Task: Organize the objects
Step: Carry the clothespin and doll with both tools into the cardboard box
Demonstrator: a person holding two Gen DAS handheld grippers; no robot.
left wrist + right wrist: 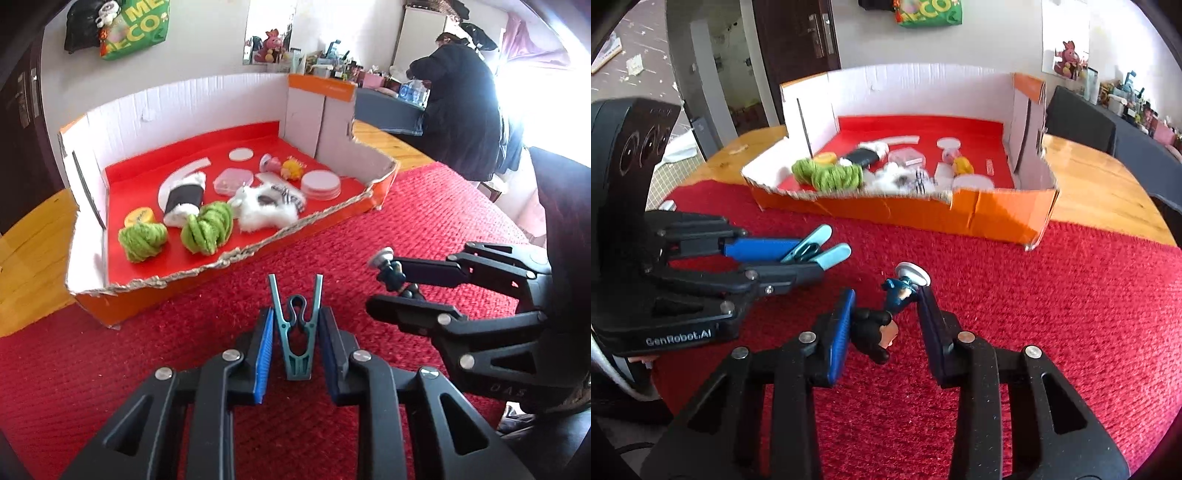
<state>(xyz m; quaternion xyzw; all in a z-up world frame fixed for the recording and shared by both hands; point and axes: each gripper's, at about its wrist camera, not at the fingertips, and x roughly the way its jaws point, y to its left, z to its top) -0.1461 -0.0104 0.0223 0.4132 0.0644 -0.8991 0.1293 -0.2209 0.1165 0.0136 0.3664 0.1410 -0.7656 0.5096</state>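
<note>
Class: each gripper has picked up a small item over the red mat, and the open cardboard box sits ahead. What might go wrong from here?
1. The left gripper pinches the teal clothespin low on its body; it may pivot or slip.
2. The figurine sits crooked in the right gripper and may drop.
3. The box's torn front wall could snag either item.

White walls [207, 48] close the room, a green bag [138, 27] hung high beside a dark door [798, 44]. Hard daylight floods a window [554, 96]. A red cloth [424, 229] covers the wooden worktop [1100, 184]; a cluttered shelf [332, 66] lines the wall.
</note>
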